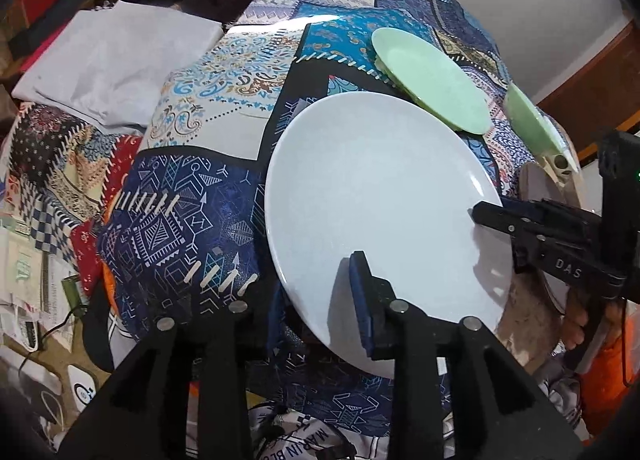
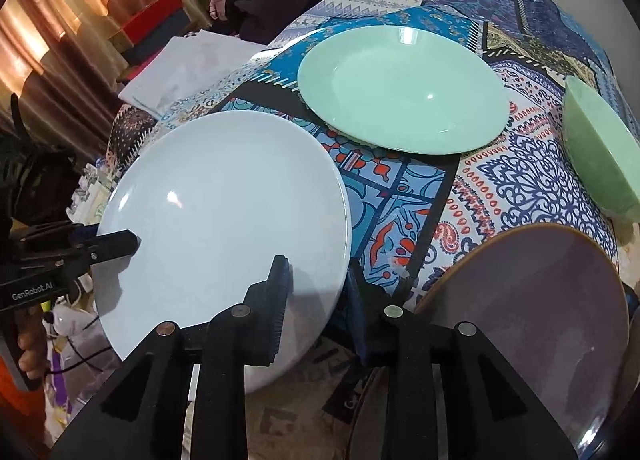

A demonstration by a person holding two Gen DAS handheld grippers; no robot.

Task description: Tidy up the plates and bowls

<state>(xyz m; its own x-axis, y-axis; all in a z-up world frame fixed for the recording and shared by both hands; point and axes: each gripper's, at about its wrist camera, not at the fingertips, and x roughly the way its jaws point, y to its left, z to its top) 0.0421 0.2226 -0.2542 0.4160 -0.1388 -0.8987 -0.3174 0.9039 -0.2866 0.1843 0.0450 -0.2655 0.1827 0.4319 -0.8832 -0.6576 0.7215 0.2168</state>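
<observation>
**White plate held at its near rim by both grippers**

On the patterned cloth, the white plate (image 2: 224,219) lies flat and face up; round, it has no long axis. I judge it stiff, glossy, slippery and breakable, best gripped at the rim. My right gripper (image 2: 320,300) pinches the near edge. My left gripper (image 1: 304,300) is nearly closed over the rim; its grip looks slack.

Black grippers (image 2: 316,292), blue-padded fingers (image 1: 360,296), silver screws, white "DAS" and "GenRobot.AI" lettering, orange sleeve (image 1: 604,388).

Home — patchwork tablecloth (image 2: 400,199), curtains (image 2: 60,19).
</observation>
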